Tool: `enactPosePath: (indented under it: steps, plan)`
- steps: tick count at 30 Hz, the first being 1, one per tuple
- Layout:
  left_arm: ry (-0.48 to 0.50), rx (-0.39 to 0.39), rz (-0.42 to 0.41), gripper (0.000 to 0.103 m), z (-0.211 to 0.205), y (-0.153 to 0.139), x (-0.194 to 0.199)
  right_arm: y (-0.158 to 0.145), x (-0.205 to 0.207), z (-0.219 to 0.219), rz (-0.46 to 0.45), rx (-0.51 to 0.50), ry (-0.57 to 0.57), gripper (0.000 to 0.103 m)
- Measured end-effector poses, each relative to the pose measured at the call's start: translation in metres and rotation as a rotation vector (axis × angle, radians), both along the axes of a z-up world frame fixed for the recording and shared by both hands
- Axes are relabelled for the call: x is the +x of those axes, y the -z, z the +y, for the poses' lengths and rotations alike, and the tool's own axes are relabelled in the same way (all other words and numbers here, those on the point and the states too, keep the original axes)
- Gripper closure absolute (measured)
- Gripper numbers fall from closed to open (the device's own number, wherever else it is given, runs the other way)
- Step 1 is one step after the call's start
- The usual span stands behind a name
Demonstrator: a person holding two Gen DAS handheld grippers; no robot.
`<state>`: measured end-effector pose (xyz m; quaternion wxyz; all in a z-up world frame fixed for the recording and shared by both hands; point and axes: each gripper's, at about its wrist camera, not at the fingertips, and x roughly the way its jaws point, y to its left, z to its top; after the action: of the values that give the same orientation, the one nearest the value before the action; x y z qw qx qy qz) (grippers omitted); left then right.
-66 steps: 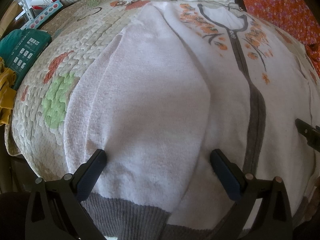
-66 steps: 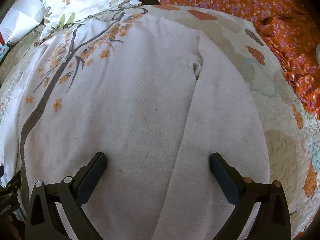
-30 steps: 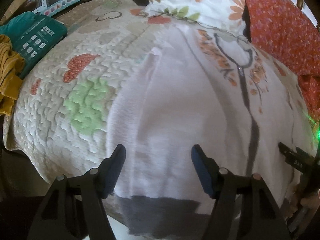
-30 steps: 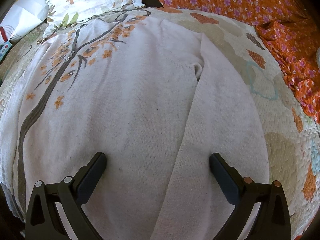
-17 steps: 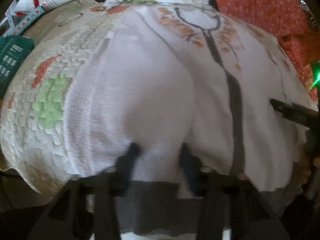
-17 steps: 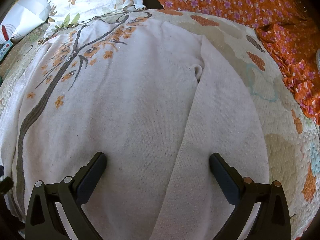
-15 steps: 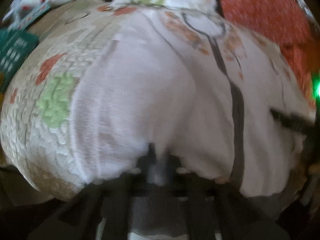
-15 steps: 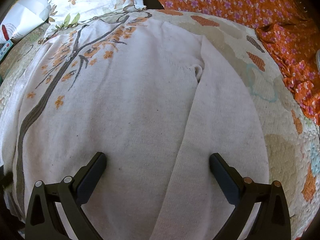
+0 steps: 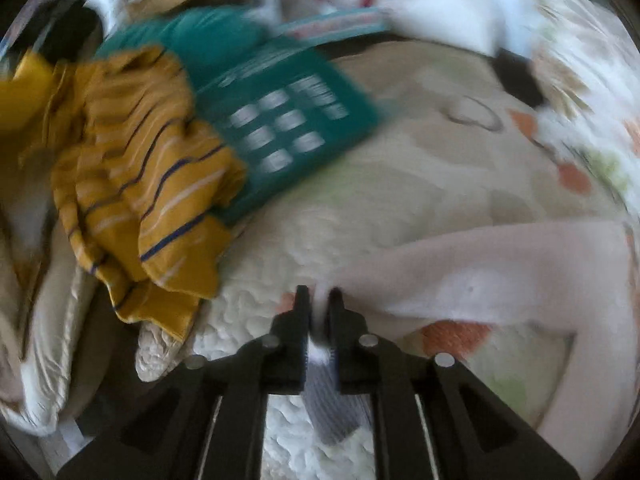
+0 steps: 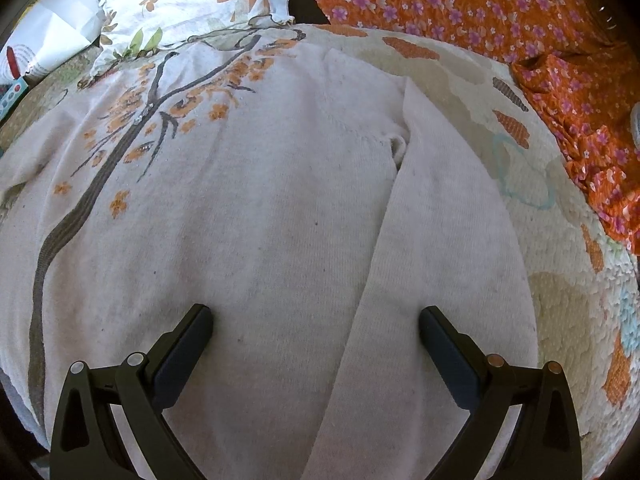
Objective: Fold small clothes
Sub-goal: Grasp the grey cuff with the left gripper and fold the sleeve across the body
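Note:
A white knit cardigan (image 10: 260,220) with a grey zip band and orange flower embroidery lies flat on the quilted bed cover (image 10: 560,300). Its right sleeve (image 10: 432,260) lies straight along the body. My right gripper (image 10: 316,320) is open just above the lower body and sleeve, holding nothing. My left gripper (image 9: 319,300) is shut on the grey ribbed cuff (image 9: 328,404) of the left sleeve (image 9: 500,276), which is stretched out sideways across the quilt (image 9: 400,200). The left wrist view is blurred.
A yellow striped garment (image 9: 140,184) and a teal box (image 9: 276,120) lie at the left end of the bed. A floral pillow (image 10: 192,4) sits past the collar. An orange flowered cloth (image 10: 520,24) lies at the right. The bed's edge is near the left gripper.
My left gripper closed on the sleeve cuff and swung left, pulling the sleeve out away from the body. The right gripper stayed still and open.

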<state>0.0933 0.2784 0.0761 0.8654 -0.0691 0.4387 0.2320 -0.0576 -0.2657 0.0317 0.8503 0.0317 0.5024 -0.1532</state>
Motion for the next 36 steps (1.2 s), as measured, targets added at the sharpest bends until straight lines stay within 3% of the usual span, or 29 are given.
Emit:
enactPosePath:
  steps: [2, 3, 5, 7, 9, 13, 15, 18, 22, 25, 27, 31, 34, 36]
  plan:
    - [-0.006, -0.062, -0.021, 0.087, 0.004, -0.001, -0.011, 0.000, 0.000, 0.000, -0.004, -0.004, 0.001, 0.000]
    - [0.013, -0.072, -0.023, 0.075, -0.001, -0.002, -0.017, 0.000, 0.000, 0.000, -0.005, -0.005, 0.002, 0.000]
    - [0.075, -0.105, -0.015, 0.061, -0.022, 0.001, -0.026, 0.000, 0.001, 0.001, -0.006, -0.007, 0.002, 0.000]
    - [0.144, -0.156, -0.027, 0.055, -0.045, 0.001, -0.044, 0.000, 0.001, 0.001, -0.007, -0.008, 0.002, 0.000]
    - [0.217, -0.201, -0.027, 0.043, -0.074, 0.001, -0.059, 0.000, 0.000, 0.001, -0.009, -0.004, 0.000, 0.000]
    - [0.384, -0.268, 0.002, 0.043, -0.142, 0.018, -0.097, -0.010, -0.005, -0.008, -0.018, 0.089, 0.013, 0.002]
    - [0.448, -0.293, 0.018, 0.043, -0.170, 0.027, -0.110, -0.032, -0.016, -0.023, -0.063, 0.207, 0.021, 0.011]
    - [0.544, -0.281, 0.043, 0.043, -0.207, 0.043, -0.121, -0.061, -0.040, -0.055, -0.136, 0.345, 0.067, 0.010]
    - [0.628, -0.207, 0.041, 0.043, -0.244, 0.054, -0.121, -0.071, -0.075, -0.076, -0.115, 0.303, 0.068, 0.011]
    - [0.650, -0.177, 0.020, 0.039, -0.258, 0.060, -0.113, -0.055, -0.099, -0.060, -0.063, 0.280, -0.014, 0.027]
    - [0.643, -0.156, 0.020, 0.031, -0.265, 0.068, -0.110, -0.046, -0.111, -0.038, -0.053, 0.289, -0.092, 0.042]
    - [0.628, -0.139, -0.009, 0.020, -0.269, 0.072, -0.107, -0.042, -0.116, -0.001, -0.068, 0.252, -0.182, 0.043]
    - [0.623, -0.126, -0.018, 0.016, -0.273, 0.073, -0.105, -0.024, -0.103, 0.015, 0.004, 0.185, -0.184, 0.046]
    - [0.633, -0.121, -0.025, 0.016, -0.273, 0.073, -0.106, -0.020, -0.099, 0.015, 0.023, 0.124, -0.166, 0.083]
